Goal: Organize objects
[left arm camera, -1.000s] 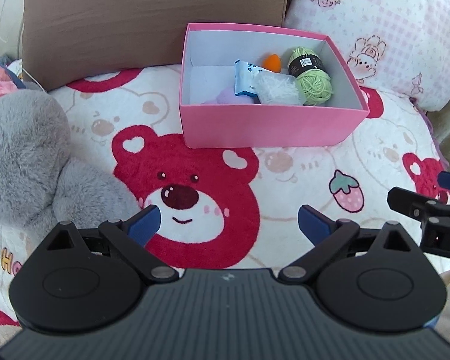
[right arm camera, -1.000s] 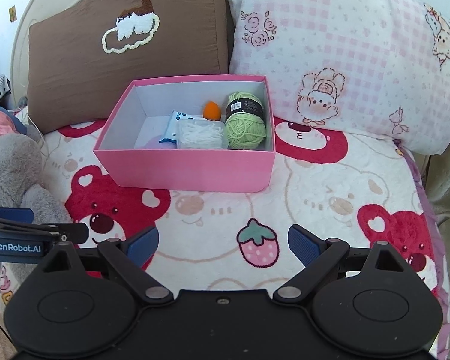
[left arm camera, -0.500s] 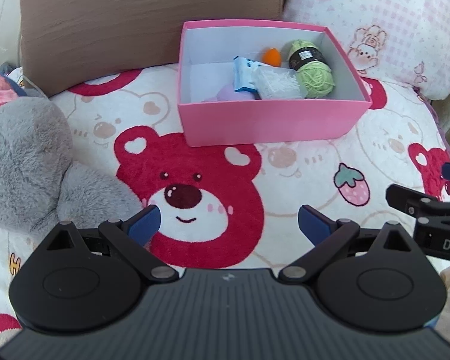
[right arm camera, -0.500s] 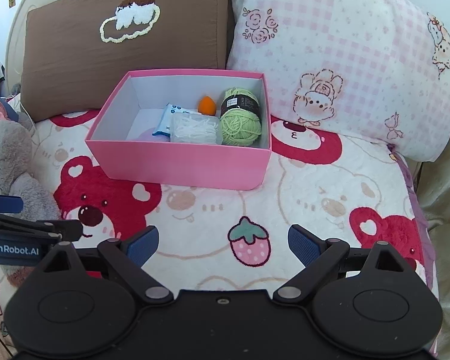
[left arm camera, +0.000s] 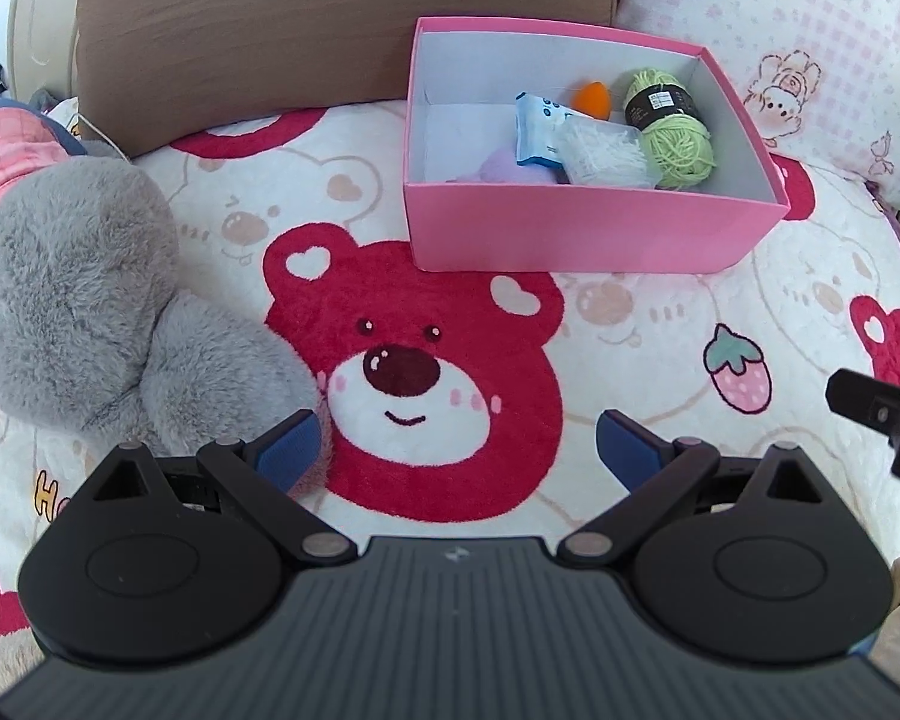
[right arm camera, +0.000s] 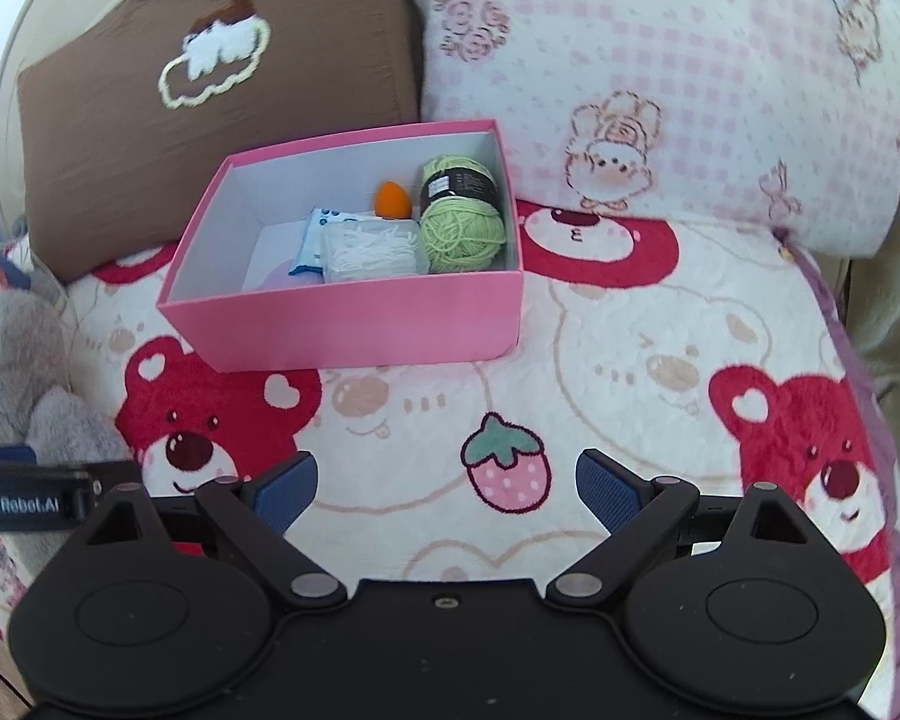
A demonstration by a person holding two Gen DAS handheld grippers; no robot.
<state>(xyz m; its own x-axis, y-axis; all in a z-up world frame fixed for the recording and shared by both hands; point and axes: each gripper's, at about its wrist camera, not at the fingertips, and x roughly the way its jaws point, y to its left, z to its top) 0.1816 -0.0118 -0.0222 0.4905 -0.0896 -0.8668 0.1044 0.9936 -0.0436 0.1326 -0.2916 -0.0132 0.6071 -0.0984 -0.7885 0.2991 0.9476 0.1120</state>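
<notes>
A pink box (left arm camera: 588, 234) (right arm camera: 354, 330) sits on the bear-print blanket ahead of both grippers. Inside it lie a green yarn ball (left arm camera: 678, 147) (right arm camera: 462, 228), an orange egg-shaped sponge (left arm camera: 591, 97) (right arm camera: 392, 198), a blue packet (left arm camera: 537, 129) (right arm camera: 315, 237), a clear bag of white threads (left arm camera: 606, 150) (right arm camera: 369, 252) and a purple item (left arm camera: 501, 168), partly hidden. My left gripper (left arm camera: 456, 441) is open and empty above the red bear print. My right gripper (right arm camera: 444, 483) is open and empty near the strawberry print.
A grey plush toy (left arm camera: 78, 294) (right arm camera: 12, 360) lies at the left. A brown pillow (left arm camera: 342, 18) (right arm camera: 210, 96) and a pink patterned pillow (left arm camera: 810, 42) (right arm camera: 678, 78) stand behind the box. The blanket's right edge (right arm camera: 846, 324) drops off beside the bed.
Both grippers have drawn back a little and shifted; the box now sits further right in the left view and slightly higher and tilted in the right view. Both stay open.
</notes>
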